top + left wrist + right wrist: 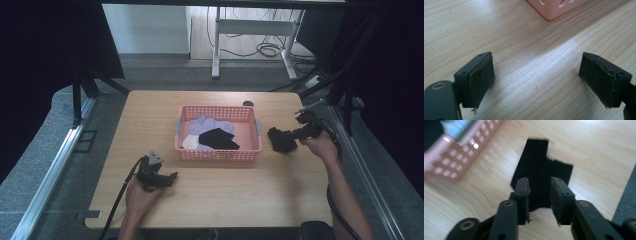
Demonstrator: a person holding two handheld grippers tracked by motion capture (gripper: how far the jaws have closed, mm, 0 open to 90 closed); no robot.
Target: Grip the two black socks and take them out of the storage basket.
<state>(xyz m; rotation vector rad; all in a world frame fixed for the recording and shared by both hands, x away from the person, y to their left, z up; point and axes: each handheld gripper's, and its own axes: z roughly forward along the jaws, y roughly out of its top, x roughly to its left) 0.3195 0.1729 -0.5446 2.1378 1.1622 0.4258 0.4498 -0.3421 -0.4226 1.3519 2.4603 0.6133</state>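
Note:
A pink basket [218,154] stands at the table's middle and holds a lilac cloth [207,123], a black cloth [218,138] and a white piece [190,142]. Another black cloth [281,140] [537,167] lies on the wood just right of the basket. My right gripper [296,135] [539,187] has its jaws drawn close together, with that cloth's near edge pinched between them. My left gripper [172,176] [536,77] rests low over bare wood in front of the basket's left corner [554,10]. Its jaws stand wide apart and hold nothing.
The table's right edge, with grey floor [626,195] beyond it, runs close to my right gripper. A small dark disc [248,104] lies behind the basket. Bare wood [240,190] spreads across the front of the table between my hands.

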